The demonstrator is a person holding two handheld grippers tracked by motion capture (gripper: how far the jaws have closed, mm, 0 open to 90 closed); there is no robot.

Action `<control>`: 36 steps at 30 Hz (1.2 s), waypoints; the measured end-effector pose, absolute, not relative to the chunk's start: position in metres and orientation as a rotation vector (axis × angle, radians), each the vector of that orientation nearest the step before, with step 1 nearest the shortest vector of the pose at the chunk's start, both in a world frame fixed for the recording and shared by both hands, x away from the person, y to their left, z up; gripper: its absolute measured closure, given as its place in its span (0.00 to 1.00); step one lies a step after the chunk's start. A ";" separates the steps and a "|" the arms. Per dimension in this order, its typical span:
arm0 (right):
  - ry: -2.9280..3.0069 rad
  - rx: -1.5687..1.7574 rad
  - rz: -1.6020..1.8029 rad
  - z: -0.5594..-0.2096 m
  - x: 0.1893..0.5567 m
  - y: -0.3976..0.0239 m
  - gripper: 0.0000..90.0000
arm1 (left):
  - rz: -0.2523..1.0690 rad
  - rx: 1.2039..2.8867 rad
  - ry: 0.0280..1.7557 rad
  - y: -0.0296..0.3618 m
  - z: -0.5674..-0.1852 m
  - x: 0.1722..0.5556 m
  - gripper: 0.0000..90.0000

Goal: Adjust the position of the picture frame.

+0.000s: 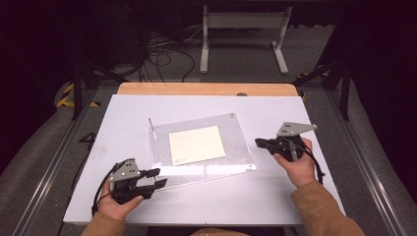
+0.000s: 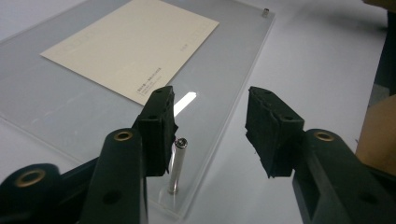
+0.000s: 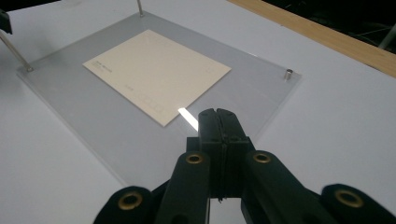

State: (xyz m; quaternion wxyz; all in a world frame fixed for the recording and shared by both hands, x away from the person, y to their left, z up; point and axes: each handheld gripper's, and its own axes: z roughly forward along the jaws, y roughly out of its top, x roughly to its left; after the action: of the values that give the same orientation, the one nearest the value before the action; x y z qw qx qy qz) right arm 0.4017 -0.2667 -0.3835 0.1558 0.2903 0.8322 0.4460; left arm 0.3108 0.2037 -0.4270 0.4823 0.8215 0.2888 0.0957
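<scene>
The left gripper (image 1: 156, 178) sits at the near left corner of the clear acrylic plate (image 1: 231, 129), its jaws standing about half apart with nothing pinched between them; in the left gripper view one pad (image 2: 156, 128) stands right beside a slim metal post (image 2: 176, 164) that rises upright from that corner of the plate, close enough that I cannot tell whether they touch. To me that looks like a hand that is done with the post: it stands in its hole on its own, so there is no need to hold it. The right gripper (image 1: 259, 142) hangs off the plate's right edge, above the white table (image 1: 275, 196), jaws pressed flat together and empty, as its own view shows plainly (image 3: 219, 122). I would guess it is kept there out of the way, waiting for its turn. The plate lies flat and a little skewed in the middle of the table, and the cream card (image 1: 196, 144) rests on it, roughly centred, which makes sense if a cover is meant to sandwich it later. Another post (image 1: 152, 127) stands at the far left corner, leaning slightly, while the far right corner carries only a short stud (image 3: 289, 73). The posts at the corners seem set to line up whatever goes on top. Whether the remaining corners need longer posts I cannot say from here.
</scene>
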 end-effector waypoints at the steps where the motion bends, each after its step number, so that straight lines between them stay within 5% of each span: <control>1: 2.390 0.834 1.265 -0.383 0.409 -0.261 1.00 | 0.238 1.992 0.705 0.206 -0.427 0.311 0.56; 22: 2.409 1.034 0.996 -0.408 0.560 -0.191 1.00 | 0.348 1.872 0.916 0.241 -0.432 0.322 0.52; 36: 2.344 1.157 0.966 -0.435 0.582 -0.196 1.00 | 0.331 1.886 0.903 0.235 -0.434 0.324 0.51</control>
State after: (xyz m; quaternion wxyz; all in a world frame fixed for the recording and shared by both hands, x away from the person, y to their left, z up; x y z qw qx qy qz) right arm 0.5817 -0.1964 -0.4349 0.1763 0.4086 0.8280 0.3413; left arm 0.3239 0.2351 -0.4337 0.4902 0.7764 0.3720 0.1362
